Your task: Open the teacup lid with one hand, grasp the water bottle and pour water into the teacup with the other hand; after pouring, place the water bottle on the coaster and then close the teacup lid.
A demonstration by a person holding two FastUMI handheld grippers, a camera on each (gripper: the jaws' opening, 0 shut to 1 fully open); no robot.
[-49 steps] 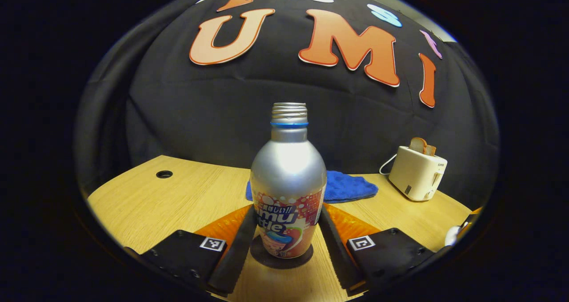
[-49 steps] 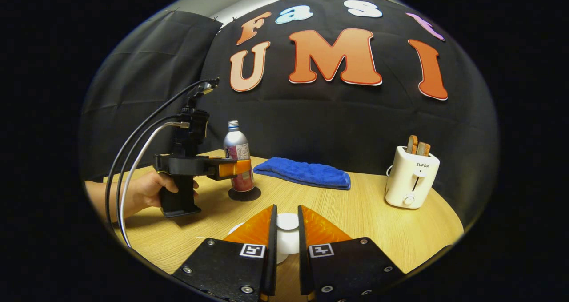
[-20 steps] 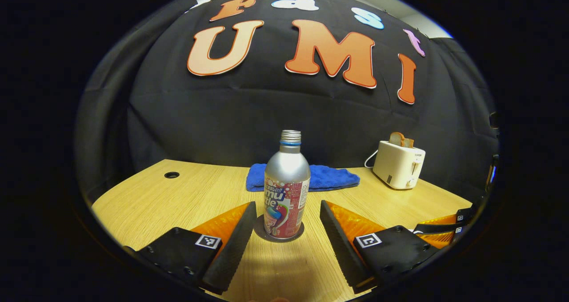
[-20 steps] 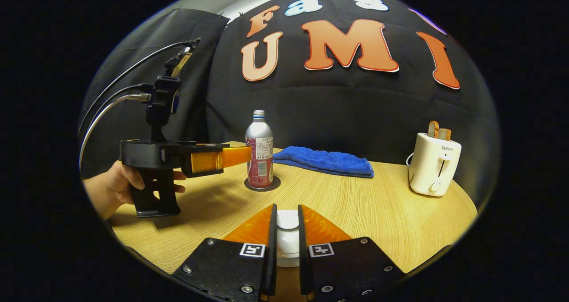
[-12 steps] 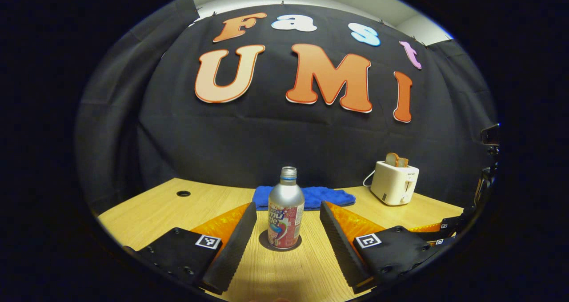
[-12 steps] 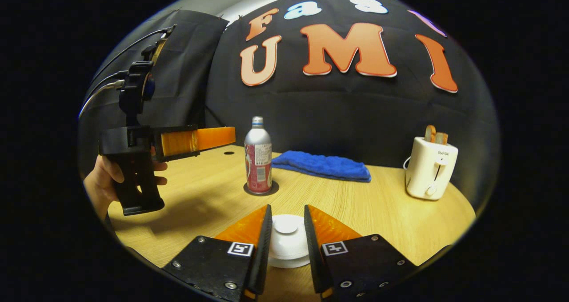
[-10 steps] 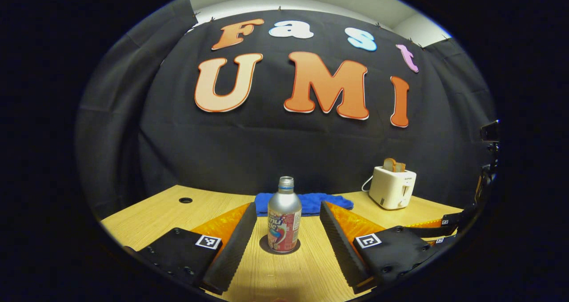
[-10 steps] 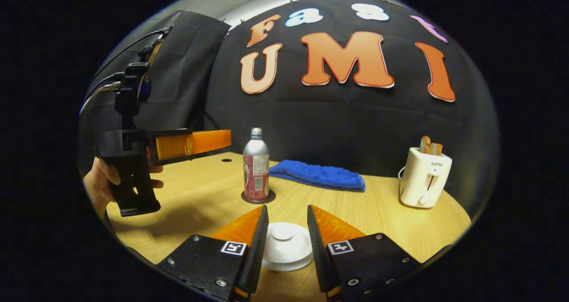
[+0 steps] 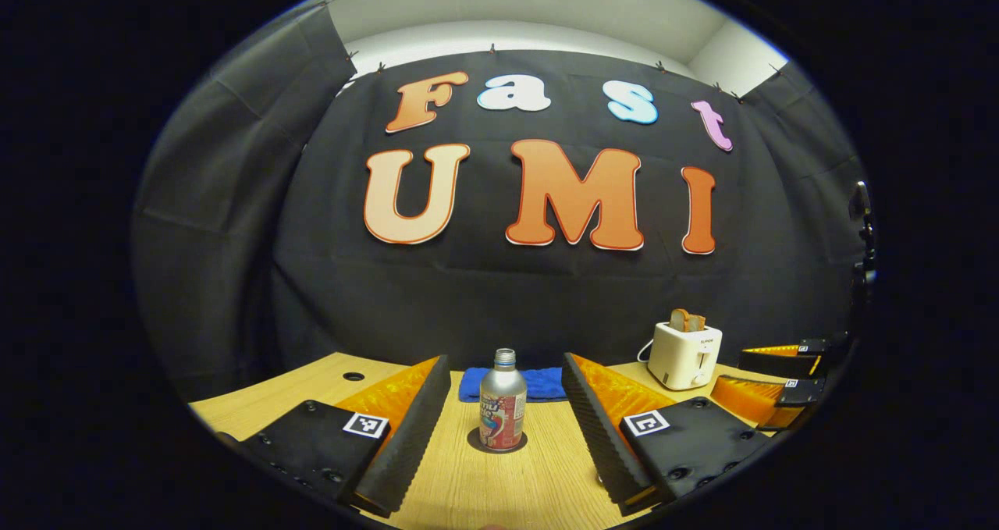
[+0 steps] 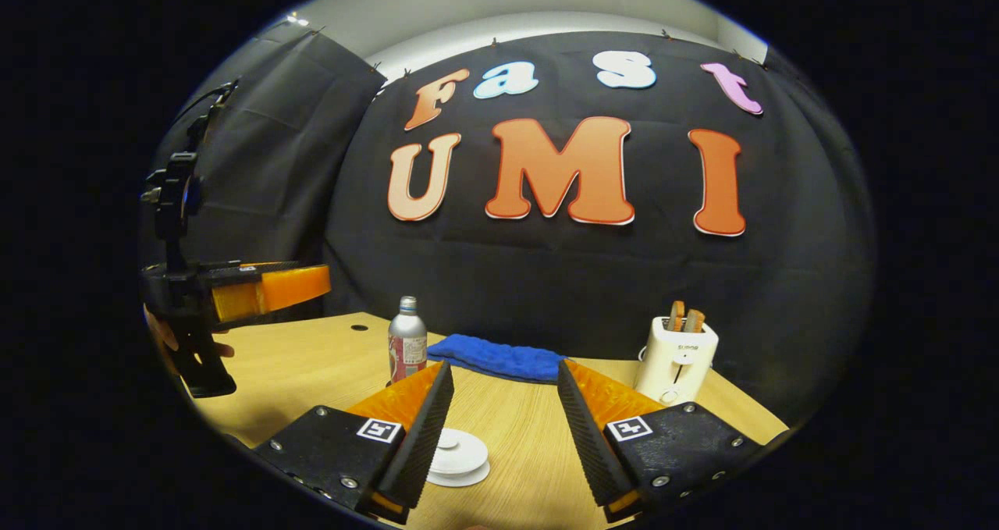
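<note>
The silver water bottle (image 9: 502, 400) with a red label stands upright on a dark round coaster (image 9: 496, 441). My left gripper (image 9: 504, 358) is open and held well back from the bottle, which shows small between its fingers. In the right gripper view the white teacup with its lid (image 10: 459, 456) on sits on the table, partly hidden behind one finger. My right gripper (image 10: 504, 366) is open above and behind it, touching nothing. The bottle (image 10: 407, 349) stands farther back, and the left gripper (image 10: 312, 280) hovers at the left in a hand (image 10: 160, 339).
A blue cloth (image 10: 495, 358) lies at the back of the wooden table (image 10: 312, 366). A white toaster (image 10: 675, 350) with bread in it stands at the back right. The right gripper (image 9: 730, 368) shows at the right in the left gripper view.
My right gripper has opened, let go of the lid on the teacup, and drawn back and up. My left gripper, open, has pulled back from the bottle on the coaster.
</note>
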